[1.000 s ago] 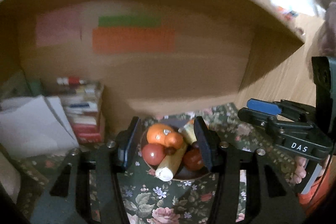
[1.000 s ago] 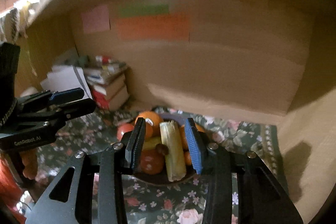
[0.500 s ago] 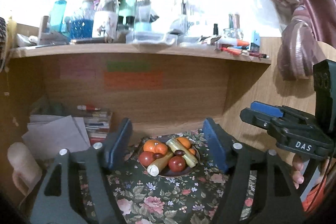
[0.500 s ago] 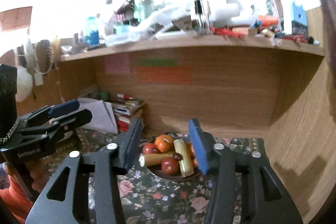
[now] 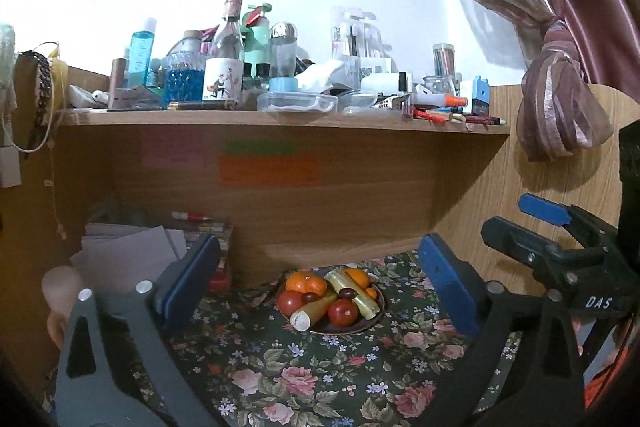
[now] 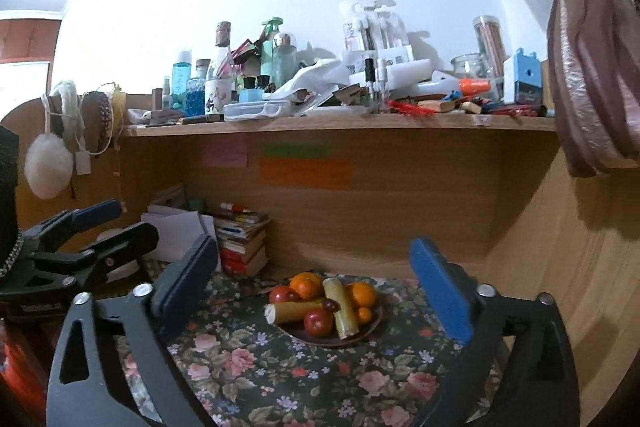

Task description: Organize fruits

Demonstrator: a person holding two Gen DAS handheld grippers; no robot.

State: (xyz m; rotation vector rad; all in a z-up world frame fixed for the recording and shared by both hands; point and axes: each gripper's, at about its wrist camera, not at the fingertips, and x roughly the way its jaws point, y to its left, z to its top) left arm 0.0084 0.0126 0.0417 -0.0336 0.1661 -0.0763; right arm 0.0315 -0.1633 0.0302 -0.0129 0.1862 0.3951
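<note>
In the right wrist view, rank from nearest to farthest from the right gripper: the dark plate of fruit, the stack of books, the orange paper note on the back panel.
From the right gripper, whose jaws are opening with nothing between them:
1. Dark plate of fruit, straight ahead on the floral cloth.
2. Stack of books, behind and left, by the back panel.
3. Orange paper note, highest, stuck on the back panel.

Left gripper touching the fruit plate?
Apart. In the left wrist view, floral cloth separates the opening left gripper from the fruit plate; nothing between its jaws.
</note>
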